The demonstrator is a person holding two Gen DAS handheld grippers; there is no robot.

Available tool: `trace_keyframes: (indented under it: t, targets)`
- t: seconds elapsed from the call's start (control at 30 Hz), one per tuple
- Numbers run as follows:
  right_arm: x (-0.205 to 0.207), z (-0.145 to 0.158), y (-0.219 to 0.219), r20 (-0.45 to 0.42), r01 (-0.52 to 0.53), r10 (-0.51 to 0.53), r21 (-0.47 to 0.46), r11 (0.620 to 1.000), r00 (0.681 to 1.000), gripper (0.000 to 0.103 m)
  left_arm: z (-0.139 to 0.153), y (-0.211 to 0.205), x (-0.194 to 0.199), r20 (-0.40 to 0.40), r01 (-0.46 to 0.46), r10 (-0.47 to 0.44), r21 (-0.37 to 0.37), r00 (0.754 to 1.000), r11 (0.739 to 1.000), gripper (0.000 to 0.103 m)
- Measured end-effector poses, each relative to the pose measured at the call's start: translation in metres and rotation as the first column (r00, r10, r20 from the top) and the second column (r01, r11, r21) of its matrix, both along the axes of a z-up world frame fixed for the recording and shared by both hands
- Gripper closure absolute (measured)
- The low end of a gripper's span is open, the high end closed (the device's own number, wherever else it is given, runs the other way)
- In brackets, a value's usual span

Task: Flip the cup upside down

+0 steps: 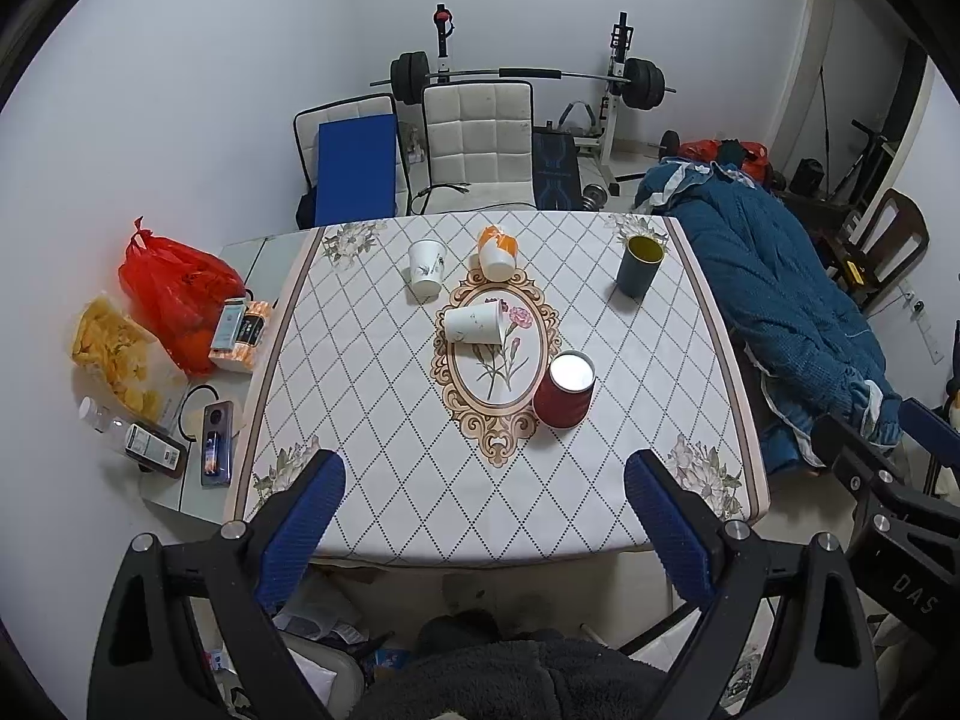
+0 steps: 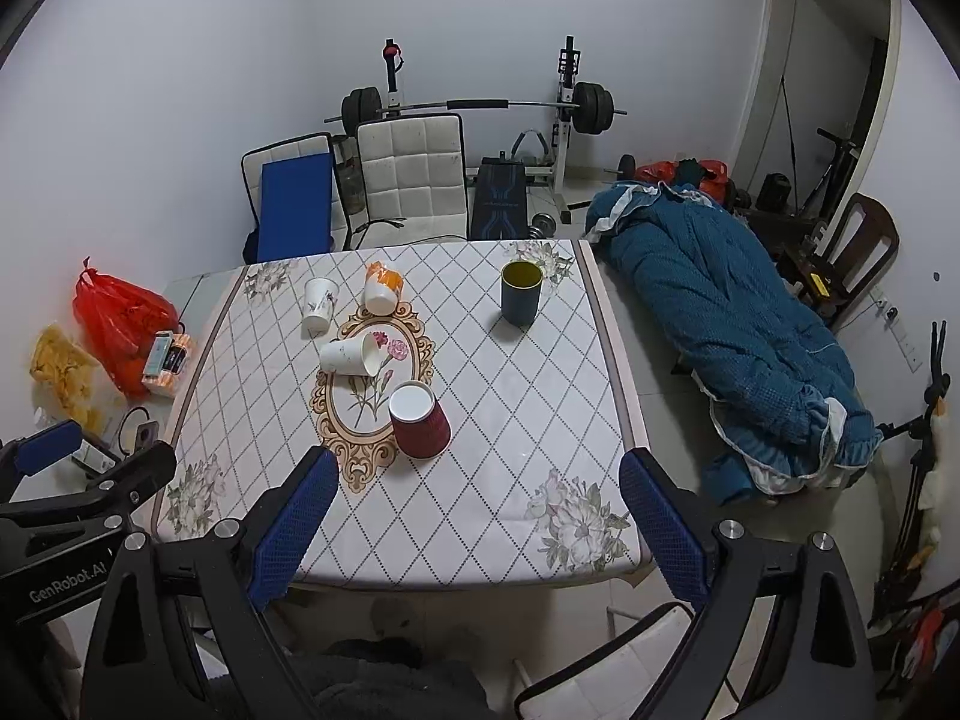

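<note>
Several cups stand on a table with a diamond-pattern cloth [image 1: 384, 396] [image 2: 510, 420]. A red ribbed cup [image 1: 564, 390] [image 2: 419, 420] stands upside down near the middle. A white paper cup [image 1: 474, 324] [image 2: 351, 355] lies on its side. A white cup [image 1: 427, 269] [image 2: 318, 305] and an orange-and-white cup [image 1: 498, 252] [image 2: 381, 288] stand at the back. A dark blue cup with a yellow inside [image 1: 639, 267] [image 2: 521, 293] stands upright at the back right. My left gripper [image 1: 485, 480] and right gripper [image 2: 479, 474] are open and empty above the table's near edge.
A red bag [image 1: 174, 294], a bag of chips [image 1: 114, 348], bottles and small boxes lie on a side surface to the left. A blue quilt [image 2: 732, 336] lies to the right of the table. White chairs [image 1: 480, 138] and a barbell rack [image 1: 618, 90] stand behind.
</note>
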State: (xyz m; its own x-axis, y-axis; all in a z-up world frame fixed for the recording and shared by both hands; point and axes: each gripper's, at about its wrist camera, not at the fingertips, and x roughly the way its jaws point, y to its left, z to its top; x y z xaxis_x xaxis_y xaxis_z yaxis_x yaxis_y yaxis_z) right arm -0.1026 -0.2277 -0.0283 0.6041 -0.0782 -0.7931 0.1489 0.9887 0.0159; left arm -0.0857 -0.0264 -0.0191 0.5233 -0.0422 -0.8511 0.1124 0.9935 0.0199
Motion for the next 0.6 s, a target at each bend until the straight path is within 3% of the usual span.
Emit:
trace_keyframes:
  t: [0.6]
  targets:
    - [-0.0027, -0.0057, -0.0008, -0.01, -0.001, 0.001, 0.002, 1.0, 1.0, 0.006, -0.0026, -0.0001, -0.0028, -0.007, -0.01, 0.01, -0.002, 1.0, 1.0, 0.007]
